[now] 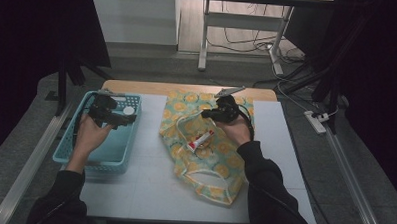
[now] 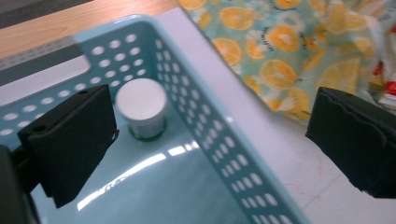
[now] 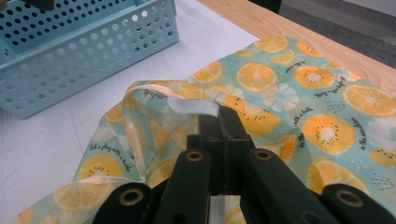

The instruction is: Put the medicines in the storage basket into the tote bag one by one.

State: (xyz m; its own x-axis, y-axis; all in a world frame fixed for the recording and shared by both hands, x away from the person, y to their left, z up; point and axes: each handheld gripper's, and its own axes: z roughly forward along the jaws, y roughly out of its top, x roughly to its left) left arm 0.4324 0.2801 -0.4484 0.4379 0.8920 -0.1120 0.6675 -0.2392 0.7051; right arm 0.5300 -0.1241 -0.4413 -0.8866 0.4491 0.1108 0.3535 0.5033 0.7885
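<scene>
White matting covers the table in the high view; my left gripper hangs over the blue basket, my right gripper at the fruit-print bag. Left gripper view: my jaws stand wide apart, empty, a white-lidded jar in the basket's corner. Right gripper view: my jaws are clamped on the bag's rim, lifting it.

Left claw wide open, right claw clamped, both forearms outstretched.

High cam above, looking fwd/down, gripper cams close along jaws, all share basket & bag
</scene>
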